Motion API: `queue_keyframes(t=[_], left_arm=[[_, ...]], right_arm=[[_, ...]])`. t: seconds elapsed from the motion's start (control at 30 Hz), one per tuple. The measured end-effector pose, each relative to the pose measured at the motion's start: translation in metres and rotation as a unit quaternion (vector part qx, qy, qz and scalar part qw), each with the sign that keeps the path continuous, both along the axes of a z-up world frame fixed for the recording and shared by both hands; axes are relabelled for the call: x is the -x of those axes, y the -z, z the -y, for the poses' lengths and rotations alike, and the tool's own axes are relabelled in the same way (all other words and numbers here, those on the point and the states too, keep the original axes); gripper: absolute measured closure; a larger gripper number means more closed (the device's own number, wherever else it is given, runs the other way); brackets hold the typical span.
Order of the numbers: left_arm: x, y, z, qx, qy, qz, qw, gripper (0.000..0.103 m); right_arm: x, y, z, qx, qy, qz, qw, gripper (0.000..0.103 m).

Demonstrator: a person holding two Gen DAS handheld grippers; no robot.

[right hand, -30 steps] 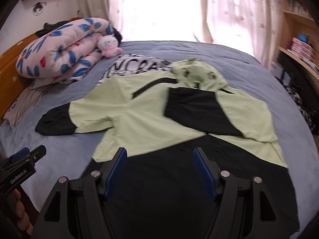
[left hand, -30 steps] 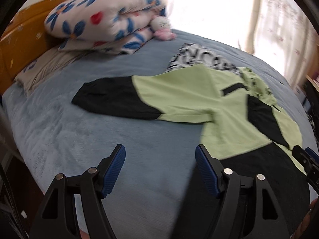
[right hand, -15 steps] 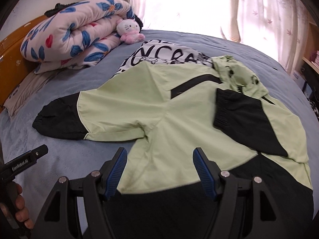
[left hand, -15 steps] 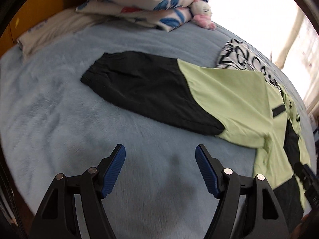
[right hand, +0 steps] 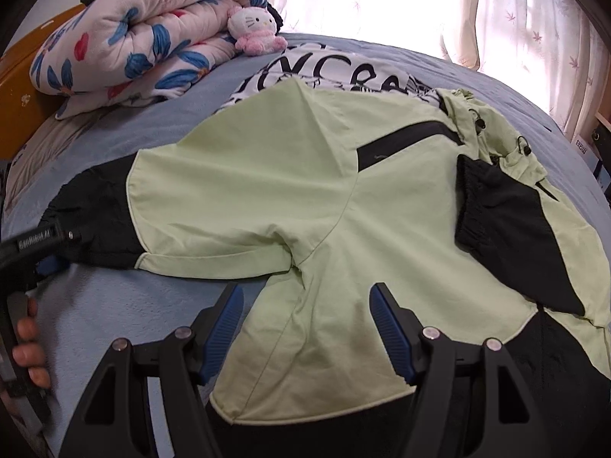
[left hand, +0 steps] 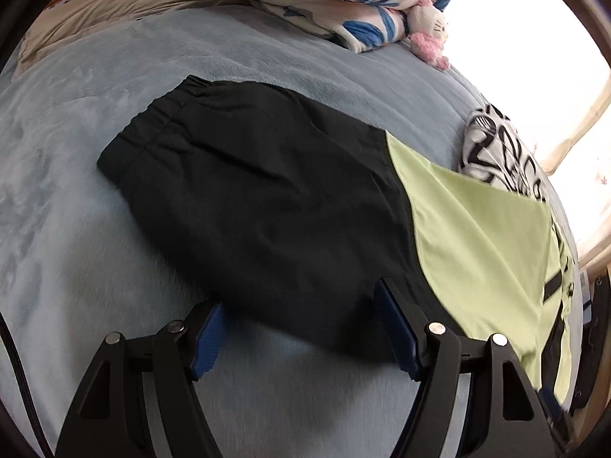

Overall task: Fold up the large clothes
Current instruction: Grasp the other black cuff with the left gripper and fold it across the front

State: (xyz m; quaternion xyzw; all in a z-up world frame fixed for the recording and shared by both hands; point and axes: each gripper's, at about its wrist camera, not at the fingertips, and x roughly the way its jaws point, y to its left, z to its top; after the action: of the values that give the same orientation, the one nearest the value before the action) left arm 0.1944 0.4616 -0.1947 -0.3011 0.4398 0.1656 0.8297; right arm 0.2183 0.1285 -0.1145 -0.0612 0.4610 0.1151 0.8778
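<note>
**Two spread claws over a green-and-black jacket on a blue bed**

A soft blue blanket (left hand: 95, 267) covers the bed. At the upper left of the right wrist view a folded floral quilt (right hand: 145, 38) rests by the orange headboard (right hand: 23, 87), with a small pink-and-white plush toy (right hand: 254, 26) just beside it. Pale curtains (right hand: 515, 19) hang before a bright window along the top. A black-and-white printed garment (right hand: 336, 72) lies partly under the jacket.

The jacket (right hand: 305, 191) lies flat at the centre of the bed: light green body, black lower sleeves and black hem. One sleeve (left hand: 259, 210) stretches out toward the left of the frame, its elastic cuff wrinkled; the other is folded across the chest at the right. A dark zip pocket and the crumpled hood sit toward the upper right.

The left gripper (left hand: 305, 328) is spread wide, the edge of the black sleeve between its blue pads, nothing pinched. The right gripper (right hand: 305, 328) is likewise spread, empty, over the green body near the armpit.
</note>
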Motion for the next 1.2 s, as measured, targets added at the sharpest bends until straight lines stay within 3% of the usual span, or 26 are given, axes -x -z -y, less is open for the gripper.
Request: queue_keyframes(t=[0.1, 0.17, 0.23, 0.33, 0.5, 0.7, 0.83, 0.93, 1.03, 1.13, 1.2], left_arm=[[-0.013, 0.004, -0.008, -0.007, -0.014, -0.001, 0.9999, 0.039], [-0.022, 0.005, -0.011, -0.036, -0.026, -0.014, 0.9989, 0.074], [-0.027, 0.004, -0.016, -0.042, -0.031, -0.017, 0.9985, 0.096], [-0.029, -0.003, -0.018, -0.039, -0.033, -0.015, 0.9986, 0.099], [-0.029, -0.048, 0.011, -0.1, -0.009, 0.017, 0.9948, 0.1], [-0.036, -0.117, 0.088, -0.153, 0.06, 0.082, 0.9829, 0.1], [-0.039, -0.147, 0.154, -0.163, 0.127, 0.113, 0.972, 0.101], [-0.045, -0.155, 0.217, -0.172, 0.183, 0.125, 0.96, 0.1], [-0.051, -0.15, 0.278, -0.153, 0.244, 0.123, 0.9498, 0.1], [-0.054, -0.128, 0.337, -0.143, 0.302, 0.101, 0.9371, 0.1], [-0.056, -0.108, 0.369, -0.137, 0.336, 0.078, 0.9284, 0.093]], right_arm=[[-0.003, 0.004, 0.001, -0.003, 0.001, -0.006, 1.0, 0.034], [-0.004, 0.005, 0.002, -0.004, 0.001, -0.008, 1.0, 0.034], [-0.004, 0.005, 0.005, -0.007, 0.004, -0.009, 1.0, 0.034], [-0.003, 0.002, 0.012, -0.015, 0.009, -0.008, 1.0, 0.034], [0.001, -0.01, 0.032, -0.036, 0.024, -0.002, 0.999, 0.034], [0.011, -0.028, 0.066, -0.052, 0.046, 0.013, 0.997, 0.034], [0.018, -0.042, 0.102, -0.065, 0.076, 0.027, 0.995, 0.034], [0.023, -0.051, 0.134, -0.072, 0.107, 0.038, 0.991, 0.034], [0.029, -0.055, 0.17, -0.07, 0.144, 0.05, 0.986, 0.034], [0.033, -0.053, 0.207, -0.066, 0.181, 0.05, 0.98, 0.034], [0.036, -0.047, 0.227, -0.061, 0.201, 0.041, 0.977, 0.034]])
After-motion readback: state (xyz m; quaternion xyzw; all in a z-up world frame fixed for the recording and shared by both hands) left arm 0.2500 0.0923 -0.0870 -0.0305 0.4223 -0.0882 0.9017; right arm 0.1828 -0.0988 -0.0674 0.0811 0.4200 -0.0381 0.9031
